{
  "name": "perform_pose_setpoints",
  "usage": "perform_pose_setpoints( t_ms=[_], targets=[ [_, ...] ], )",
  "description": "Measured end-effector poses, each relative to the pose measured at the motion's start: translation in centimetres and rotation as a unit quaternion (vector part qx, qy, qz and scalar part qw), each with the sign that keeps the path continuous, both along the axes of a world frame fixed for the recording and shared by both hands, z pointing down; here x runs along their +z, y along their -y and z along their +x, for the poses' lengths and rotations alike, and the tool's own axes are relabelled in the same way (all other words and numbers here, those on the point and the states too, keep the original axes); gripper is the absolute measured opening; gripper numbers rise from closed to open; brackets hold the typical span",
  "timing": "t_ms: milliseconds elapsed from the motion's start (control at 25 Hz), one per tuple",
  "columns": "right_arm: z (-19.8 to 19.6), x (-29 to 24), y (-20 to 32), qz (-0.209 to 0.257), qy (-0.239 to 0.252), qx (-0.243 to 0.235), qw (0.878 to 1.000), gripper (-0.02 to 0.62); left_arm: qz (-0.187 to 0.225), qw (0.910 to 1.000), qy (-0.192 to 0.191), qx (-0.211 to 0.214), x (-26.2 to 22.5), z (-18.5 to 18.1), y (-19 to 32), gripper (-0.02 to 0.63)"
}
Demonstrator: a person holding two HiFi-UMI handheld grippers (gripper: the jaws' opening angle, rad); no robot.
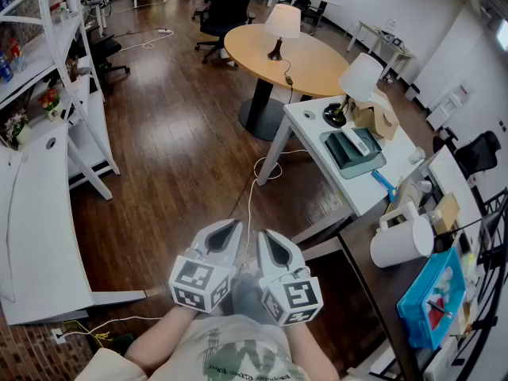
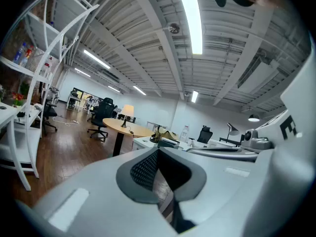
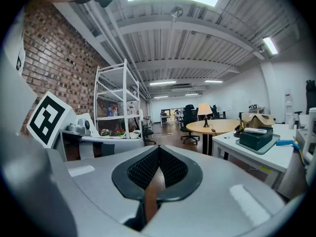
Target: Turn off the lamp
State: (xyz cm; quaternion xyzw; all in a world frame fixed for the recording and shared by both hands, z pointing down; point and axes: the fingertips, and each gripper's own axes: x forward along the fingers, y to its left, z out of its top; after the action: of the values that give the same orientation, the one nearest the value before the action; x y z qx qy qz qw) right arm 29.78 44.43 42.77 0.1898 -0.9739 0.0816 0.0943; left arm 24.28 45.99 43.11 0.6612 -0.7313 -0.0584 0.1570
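Observation:
Two lamps stand ahead of me. One with a glowing cream shade [image 1: 282, 21] sits on the round wooden table [image 1: 313, 68]; it also shows far off as the lit lamp [image 2: 127, 111] and lamp [image 3: 204, 109]. A second lamp with a white shade [image 1: 359, 76] and black base stands on the white desk [image 1: 308, 117]. My left gripper [image 1: 231, 228] and right gripper [image 1: 268, 240] are held side by side close to my body, far from both lamps. Each has its jaws shut with nothing between them, as seen on the left gripper [image 2: 158, 151] and right gripper [image 3: 158, 150].
A white shelving unit [image 1: 67, 46] and a white desk [image 1: 36, 228] line the left side. Office chairs [image 1: 222, 10] stand beyond the round table. A cable [image 1: 252, 193] trails over the wooden floor. The desk on the right carries a dark green box [image 1: 353, 149], a white jug [image 1: 399, 240] and a blue bin [image 1: 432, 296].

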Motion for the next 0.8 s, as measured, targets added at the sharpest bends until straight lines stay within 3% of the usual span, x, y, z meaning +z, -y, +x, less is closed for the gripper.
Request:
perform_pose_setpoints(
  t_ms=[360, 800],
  targets=[
    [-4.4, 0.8, 5.7, -0.015, 0.003, -0.024, 1.0, 0.0, -0.02, 0.9994, 0.021, -0.021, 0.4, -3.9, 5.0, 0.002],
    [-9.4, -0.7, 16.9, -0.009, 0.015, -0.045, 0.999, 0.0, -0.036, 0.9978, 0.044, -0.034, -0.9, -8.3, 16.8, 0.002]
  ],
)
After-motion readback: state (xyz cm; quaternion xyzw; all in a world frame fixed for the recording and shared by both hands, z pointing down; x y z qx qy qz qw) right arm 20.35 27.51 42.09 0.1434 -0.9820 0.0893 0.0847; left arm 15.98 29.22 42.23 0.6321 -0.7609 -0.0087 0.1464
